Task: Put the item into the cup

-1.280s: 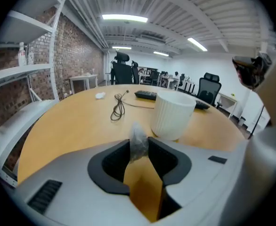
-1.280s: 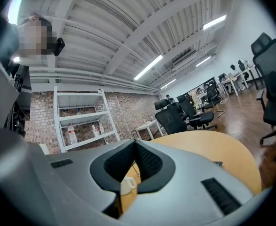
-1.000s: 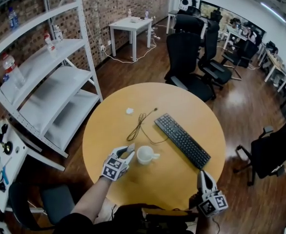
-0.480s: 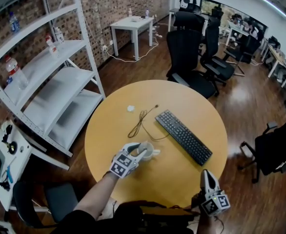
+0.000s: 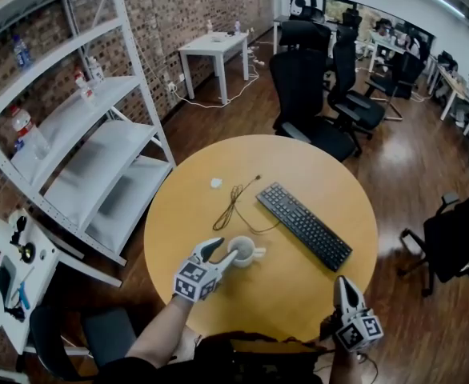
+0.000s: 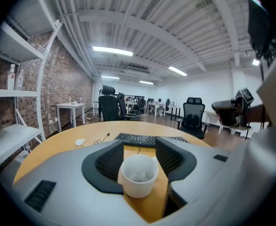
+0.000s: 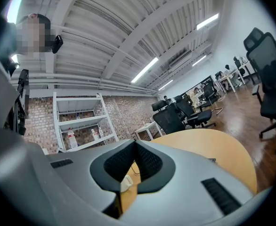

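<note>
A white cup stands on the round wooden table, left of the keyboard. In the left gripper view the cup sits between the jaws, and a small crumpled white item lies inside it. My left gripper hovers at the cup's left rim; its jaws are opening and the pads do not touch the cup. My right gripper is at the table's near edge with its jaws closed together and nothing between them.
A black keyboard lies diagonally right of the cup, with a thin black cable looped beside it. A second small white scrap lies farther out on the table. White shelving stands to the left, with office chairs beyond the table.
The left gripper swung right from beside the cup to over it, then eased back slightly with its jaws spread wider. The right gripper barely moved.
</note>
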The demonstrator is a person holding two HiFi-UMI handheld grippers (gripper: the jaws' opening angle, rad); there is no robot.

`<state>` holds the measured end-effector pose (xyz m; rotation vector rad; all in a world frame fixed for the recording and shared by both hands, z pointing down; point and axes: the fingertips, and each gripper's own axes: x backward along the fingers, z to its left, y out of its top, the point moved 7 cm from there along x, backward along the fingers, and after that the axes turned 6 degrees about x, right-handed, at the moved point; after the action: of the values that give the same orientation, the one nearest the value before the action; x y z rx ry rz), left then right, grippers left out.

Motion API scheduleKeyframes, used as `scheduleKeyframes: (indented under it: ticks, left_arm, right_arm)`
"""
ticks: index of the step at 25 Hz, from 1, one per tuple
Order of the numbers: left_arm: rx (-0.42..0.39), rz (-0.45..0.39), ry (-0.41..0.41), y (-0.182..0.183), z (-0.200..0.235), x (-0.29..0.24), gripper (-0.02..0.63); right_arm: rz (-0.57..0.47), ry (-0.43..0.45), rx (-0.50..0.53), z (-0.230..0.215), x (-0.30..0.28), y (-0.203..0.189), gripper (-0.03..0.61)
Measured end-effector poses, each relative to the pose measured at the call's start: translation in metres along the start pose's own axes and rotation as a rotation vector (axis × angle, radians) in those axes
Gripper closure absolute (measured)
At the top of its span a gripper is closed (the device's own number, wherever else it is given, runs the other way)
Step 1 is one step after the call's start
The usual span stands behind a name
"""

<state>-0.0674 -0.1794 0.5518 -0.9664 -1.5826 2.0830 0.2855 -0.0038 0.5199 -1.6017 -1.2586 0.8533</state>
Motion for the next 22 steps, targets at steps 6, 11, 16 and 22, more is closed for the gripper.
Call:
scheduleKeyframes:
  ticks: [6,11,16,22]
  left_arm:
    - [0.058,-0.166,0.087,0.021,0.009,0.066,0.611]
    - [0.076,-0.262,0.177,0.031,0.012,0.119,0.612]
    - [0.071,-0.349,0.280,0.028,0.006,0.157,0.612]
    - [0.115,-0.353,0.305,0.018,0.003,0.166,0.612]
  right_arm:
    - [0.009,0.054,0.025,0.009,-0.015,0.000,0.572]
    - [0.026,0.094,0.070,0.016,-0.031,0.000,0.572]
    - [0.030,0.127,0.080,0.031,-0.045,0.006,0.572]
    - [0.056,0.170,0.146,0.044,-0.052,0.006,0.574]
